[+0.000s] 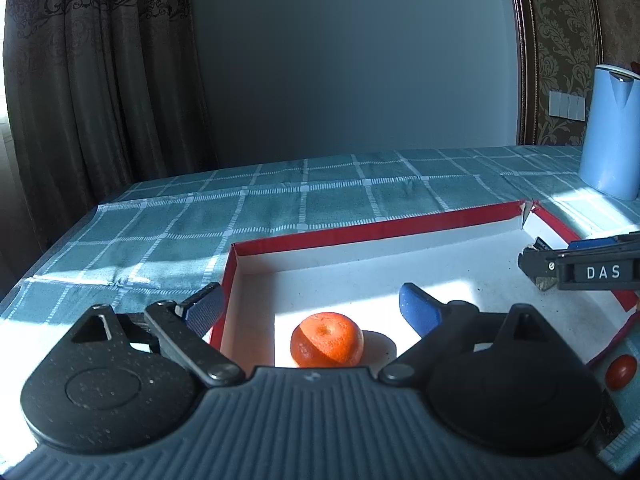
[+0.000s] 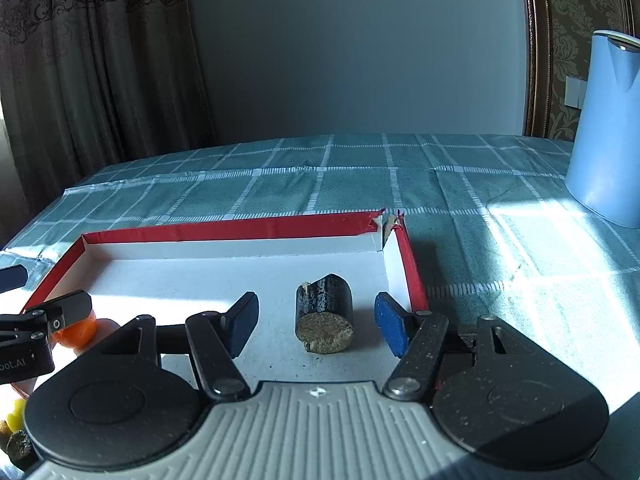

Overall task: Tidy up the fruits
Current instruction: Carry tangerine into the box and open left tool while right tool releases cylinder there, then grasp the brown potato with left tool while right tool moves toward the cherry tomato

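A shallow red-rimmed white tray [image 1: 360,234] lies on the checked tablecloth; it also shows in the right wrist view [image 2: 224,228]. An orange tangerine [image 1: 327,340] sits inside it near the front left, between the open jaws of my left gripper [image 1: 312,308], untouched. In the right wrist view the tangerine [image 2: 78,330] shows partly behind the left gripper's finger. A dark cylindrical chunk with a tan cut face [image 2: 324,318] lies in the tray's right part, between the open jaws of my right gripper [image 2: 316,322], untouched. The right gripper's side [image 1: 580,270] shows in the left wrist view.
A light blue kettle [image 1: 610,132] stands at the back right of the table [image 2: 520,248]. A small red fruit [image 1: 620,372] lies outside the tray at front right. Yellow and dark small fruits [image 2: 16,432] lie at front left. Curtains and a wall stand behind.
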A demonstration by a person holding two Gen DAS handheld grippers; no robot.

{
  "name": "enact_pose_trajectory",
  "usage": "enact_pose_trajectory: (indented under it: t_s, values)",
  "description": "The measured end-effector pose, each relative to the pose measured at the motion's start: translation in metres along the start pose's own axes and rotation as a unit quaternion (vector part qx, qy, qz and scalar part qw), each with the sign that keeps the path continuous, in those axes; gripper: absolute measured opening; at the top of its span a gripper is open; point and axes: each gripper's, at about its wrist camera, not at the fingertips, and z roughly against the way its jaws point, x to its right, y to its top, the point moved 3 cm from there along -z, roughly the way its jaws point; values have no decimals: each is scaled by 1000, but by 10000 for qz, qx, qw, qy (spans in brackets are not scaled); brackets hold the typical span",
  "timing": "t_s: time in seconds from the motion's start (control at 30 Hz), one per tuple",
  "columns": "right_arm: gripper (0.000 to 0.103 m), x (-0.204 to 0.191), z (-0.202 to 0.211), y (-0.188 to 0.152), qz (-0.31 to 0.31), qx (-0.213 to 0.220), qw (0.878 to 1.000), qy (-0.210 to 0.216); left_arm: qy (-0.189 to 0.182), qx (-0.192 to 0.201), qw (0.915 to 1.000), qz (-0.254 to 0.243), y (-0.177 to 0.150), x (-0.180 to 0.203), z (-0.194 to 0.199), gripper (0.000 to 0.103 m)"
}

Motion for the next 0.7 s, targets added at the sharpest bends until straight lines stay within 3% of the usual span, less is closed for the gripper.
enact_pose_trajectory:
  t_s: [0.17,0.53,0.6,0.7]
  values:
    - [65,12,25,-7,-120,210,9997,-3,-36,93,9997,213,-8,-15,21,94]
    - [65,29,71,-35,-608,509,9967,176,263,126,9979,579,-53,-60,77,97]
    - [65,30,77,-40,-641,544,9963,179,157,32,9984,541,-60,-63,82,97]
    - [73,33,84,-46,-734,595,9954,177,-81,104,9995,298,-70,-58,94,97]
